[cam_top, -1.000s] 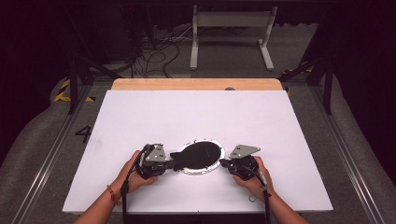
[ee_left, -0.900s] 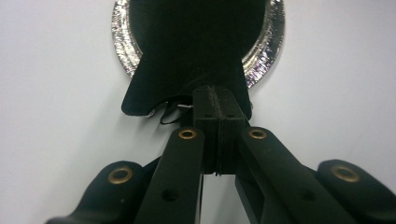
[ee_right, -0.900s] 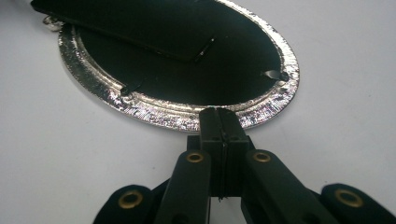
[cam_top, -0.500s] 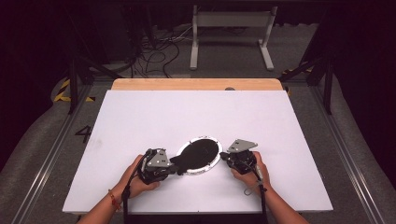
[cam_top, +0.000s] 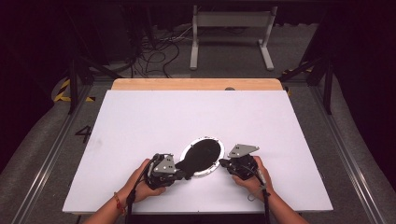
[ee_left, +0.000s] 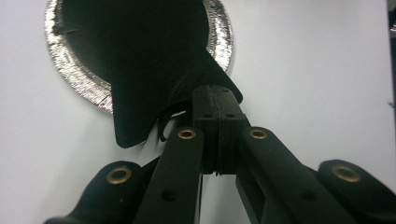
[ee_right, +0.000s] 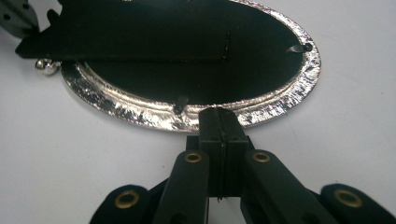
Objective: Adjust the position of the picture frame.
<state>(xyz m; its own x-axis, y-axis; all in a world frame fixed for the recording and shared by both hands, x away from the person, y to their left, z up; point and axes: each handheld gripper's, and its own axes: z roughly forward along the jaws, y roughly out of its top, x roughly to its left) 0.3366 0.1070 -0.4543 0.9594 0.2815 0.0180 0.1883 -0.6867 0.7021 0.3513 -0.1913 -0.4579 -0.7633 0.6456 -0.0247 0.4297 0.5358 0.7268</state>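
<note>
Two grippers meet at a silver plate (cam_top: 206, 173) near the table's (cam_top: 140, 116) front edge in the high view: the left gripper (cam_top: 180, 173) holds the corner of a black cloth (cam_top: 200, 155) lying over the plate, the right gripper (cam_top: 223, 163) sits at the plate's rim.

The left gripper view adds the pinch itself: jaws clenched on the cloth's (ee_left: 140, 60) corner.

The right gripper view shows jaws pressed together at the rim (ee_right: 261, 109), touching or gripping it I cannot tell. Better to steady the plate and draw the cloth low and slowly.
</note>
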